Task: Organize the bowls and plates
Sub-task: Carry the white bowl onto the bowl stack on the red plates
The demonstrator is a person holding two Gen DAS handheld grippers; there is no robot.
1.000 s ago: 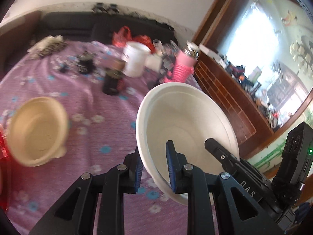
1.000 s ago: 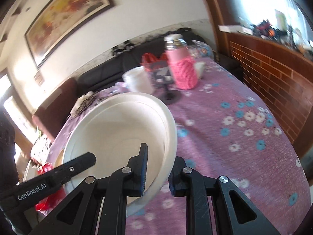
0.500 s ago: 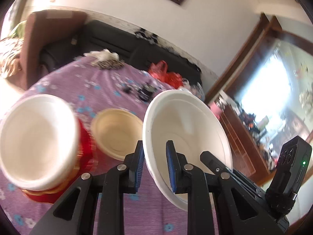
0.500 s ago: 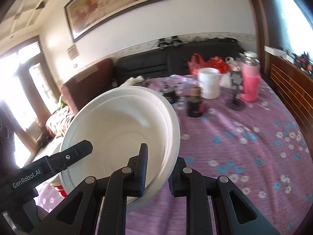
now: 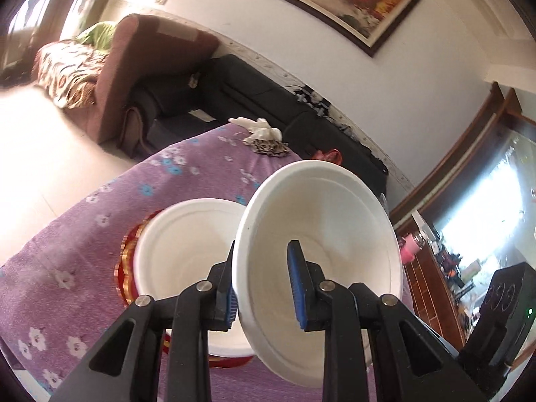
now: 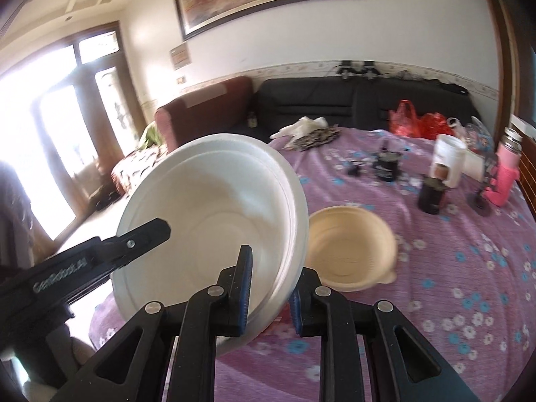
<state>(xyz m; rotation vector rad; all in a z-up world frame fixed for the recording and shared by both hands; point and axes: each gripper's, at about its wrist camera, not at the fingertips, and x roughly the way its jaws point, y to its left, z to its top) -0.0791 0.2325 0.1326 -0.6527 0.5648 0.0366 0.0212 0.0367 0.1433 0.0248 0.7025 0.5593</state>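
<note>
Purple tablecloth (image 6: 435, 268) below; both jaws pinch a tilted white bowl (image 5: 318, 234) by opposite rims, mouth camera-ward.

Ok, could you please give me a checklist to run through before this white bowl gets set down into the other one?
1. Left gripper shut on the held bowl at its rim: ok.
2. Right gripper shut on the same rim: ok.
3. Lower bowl on the table empty: ok, as far as it shows.
4. Held bowl level and centred over the lower bowl: not ok; it is tilted and off to one side.
5. Held bowl is a single bowl: cannot tell; the right wrist view shows a doubled rim.
6. Tan bowl out of the way: ok, it sits apart on the cloth.
</note>
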